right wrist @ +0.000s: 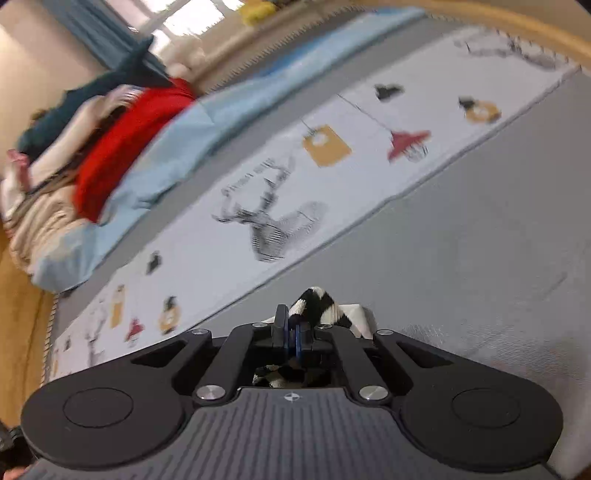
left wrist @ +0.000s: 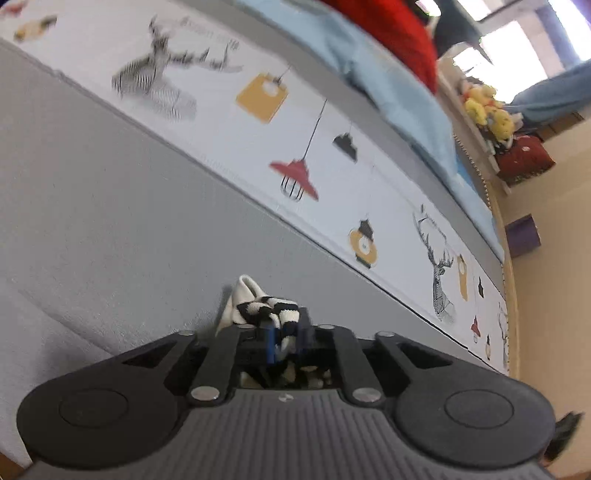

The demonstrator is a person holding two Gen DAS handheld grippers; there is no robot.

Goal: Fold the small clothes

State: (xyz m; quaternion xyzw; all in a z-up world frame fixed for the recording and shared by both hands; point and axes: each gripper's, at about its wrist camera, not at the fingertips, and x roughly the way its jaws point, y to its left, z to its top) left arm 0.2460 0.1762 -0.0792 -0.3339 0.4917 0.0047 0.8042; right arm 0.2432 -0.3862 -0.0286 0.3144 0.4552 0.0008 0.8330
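Left wrist view: the left gripper (left wrist: 286,334) has its fingers closed tight on a black-and-white striped sock (left wrist: 264,308), which bunches up just ahead of the tips, above the grey bed cover (left wrist: 110,221). A white printed band (left wrist: 332,155) with lamps and deer runs beyond it; a light blue blanket (left wrist: 388,85) and red garment (left wrist: 399,33) lie well apart at the far side.

Right wrist view: the right gripper (right wrist: 293,334) is likewise pinched shut on striped fabric (right wrist: 319,304), apparently the same sock's other end, just over the grey cover. The background is blurred.

Judgement: the sock is held at both ends for folding. To do it well, keep both pinches firm, draw the fabric taut and level, then bring the ends together squarely before lowering to the bed.
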